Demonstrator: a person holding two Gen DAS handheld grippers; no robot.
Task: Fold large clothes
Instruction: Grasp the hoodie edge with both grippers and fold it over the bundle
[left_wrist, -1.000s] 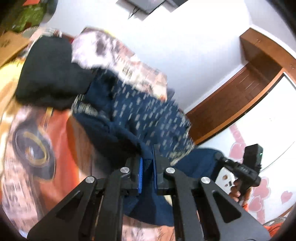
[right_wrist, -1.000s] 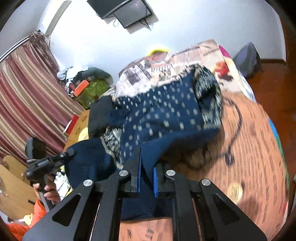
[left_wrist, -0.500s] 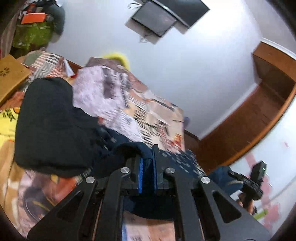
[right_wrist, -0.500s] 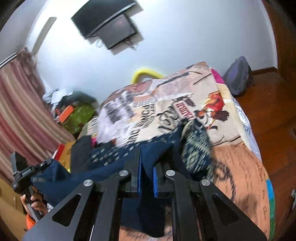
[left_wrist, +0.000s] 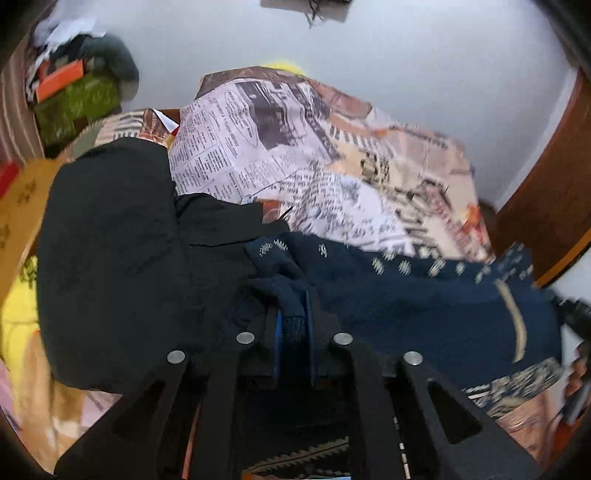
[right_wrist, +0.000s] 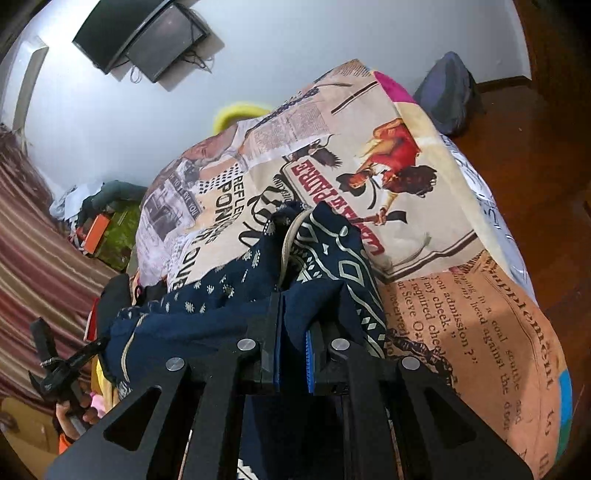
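With both sets of jaws clamped on the navy white-patterned cotton garment (right_wrist: 236, 295), the left's (left_wrist: 293, 325) just easing slightly, lay its held edge down evenly across the newspaper-print bed (right_wrist: 461, 295), keeping the right gripper (right_wrist: 291, 354) level with the left.

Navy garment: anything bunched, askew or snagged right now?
The navy garment is bunched, not flat: it hangs rumpled between the left gripper and right gripper, both clamped on fabric. Its patterned hem is crumpled on the bedspread, and one edge lies against the black garment. No damage visible.
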